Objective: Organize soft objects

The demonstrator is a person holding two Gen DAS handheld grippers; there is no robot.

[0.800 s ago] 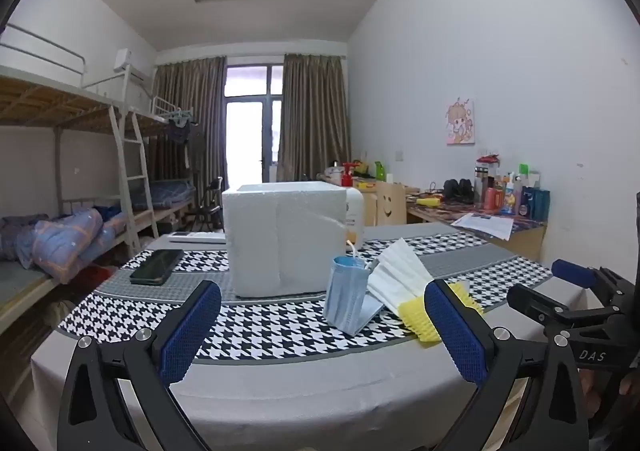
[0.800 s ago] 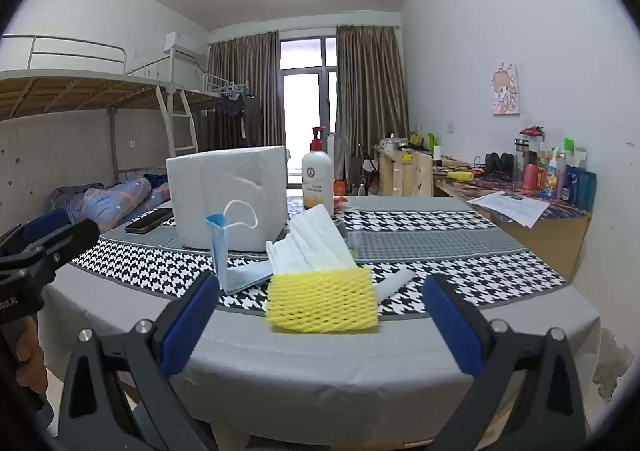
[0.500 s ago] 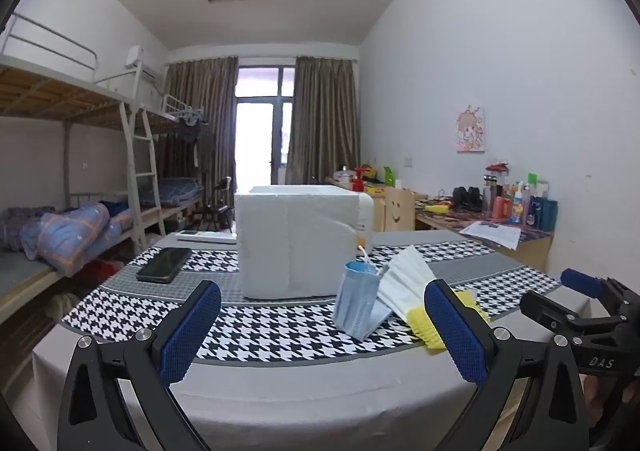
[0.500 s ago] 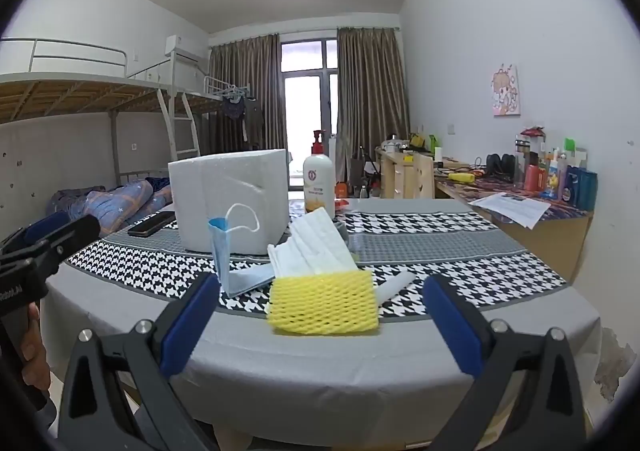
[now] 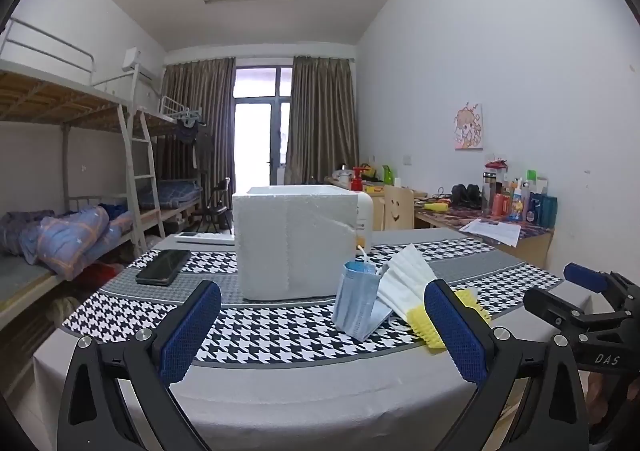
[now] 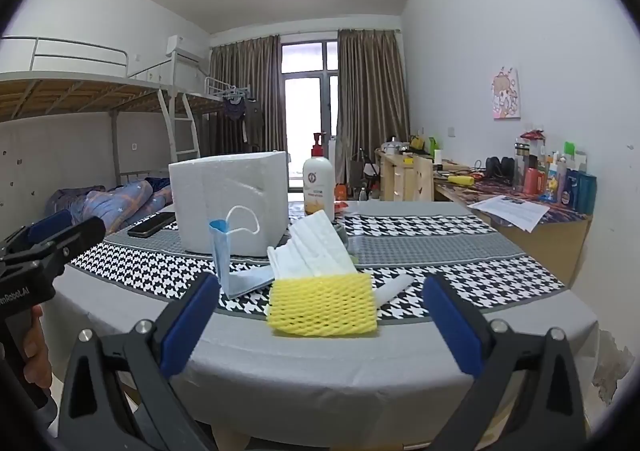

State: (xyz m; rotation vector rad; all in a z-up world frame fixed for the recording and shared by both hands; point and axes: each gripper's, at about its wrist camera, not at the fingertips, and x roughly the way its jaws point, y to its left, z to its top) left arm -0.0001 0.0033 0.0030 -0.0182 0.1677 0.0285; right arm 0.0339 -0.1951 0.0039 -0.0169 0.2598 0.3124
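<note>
— Yellow foam net (image 6: 322, 305) lies dead ahead of our right tool (image 6: 320, 319), at the near edge of the desk (image 6: 320, 371), with the white masks (image 6: 316, 247) leaning on its far side. Both tools gape wide, empty.

— We'd go low and square, pinching the net across its width so the masks don't slide.

— And our left tool (image 5: 324, 335)?

— The blue mask (image 5: 356, 303) stands ahead, slightly right of it; we'd nip the upright fold, then drop it in the foam box (image 5: 296, 243) behind.

White walls, brown curtains (image 5: 322, 119) flanking a bright balcony door (image 5: 258, 139), a bunk bed (image 5: 60, 99) along one side, a cluttered wooden desk (image 6: 520, 207) opposite.
</note>
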